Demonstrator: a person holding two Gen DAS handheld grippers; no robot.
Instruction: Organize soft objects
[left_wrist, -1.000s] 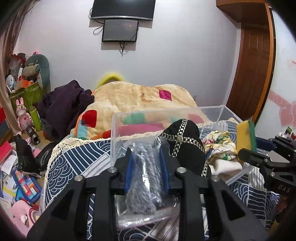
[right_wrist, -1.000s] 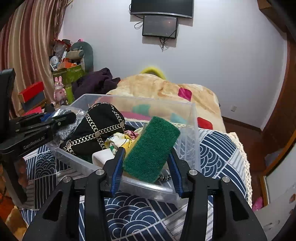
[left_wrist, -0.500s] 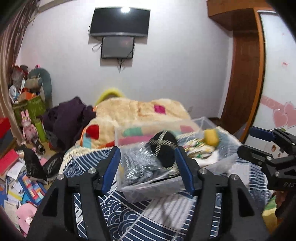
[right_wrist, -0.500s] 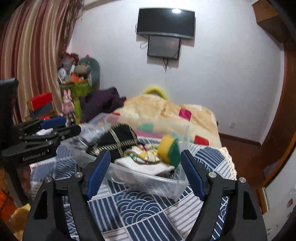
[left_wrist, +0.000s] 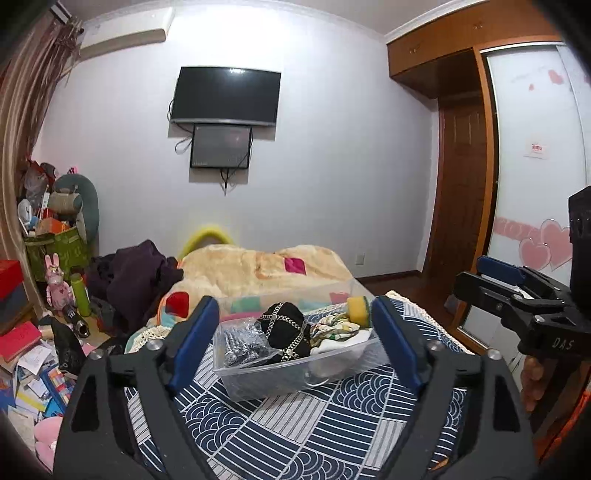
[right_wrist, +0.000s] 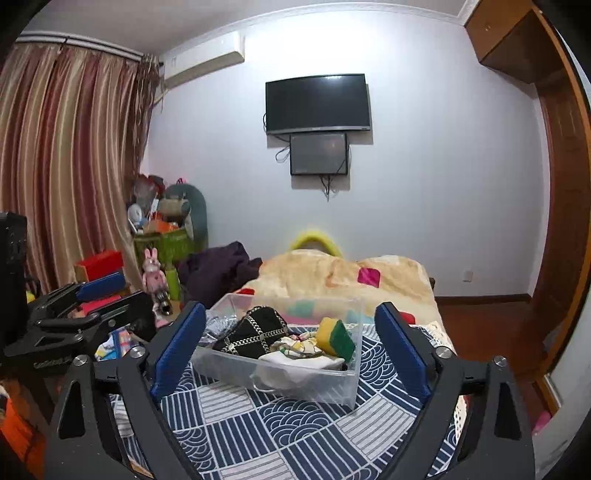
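Note:
A clear plastic bin (left_wrist: 258, 380) (right_wrist: 314, 384) sits on the blue patterned bedspread. It holds a grey item in a clear bag (left_wrist: 242, 341), a black chain-trimmed hat (left_wrist: 286, 330) (right_wrist: 255, 332), patterned and white cloth (left_wrist: 340, 332) (right_wrist: 295, 350) and a yellow-green sponge (left_wrist: 357, 305) (right_wrist: 337, 336). My left gripper (left_wrist: 293, 343) is open and empty, held back from the bin. My right gripper (right_wrist: 291, 347) is open and empty, also back from the bin. Each gripper shows at the edge of the other's view.
A beige blanket with coloured squares (left_wrist: 258, 266) and a dark purple garment (left_wrist: 140, 273) lie behind the bin. Toys, books and boxes (left_wrist: 33, 350) clutter the floor at the left. A wooden door (left_wrist: 458, 192) and wardrobe stand at the right.
Both grippers let go: the left released the bagged grey item and the right the sponge, both into the bin. Both opened wide and pulled back and up.

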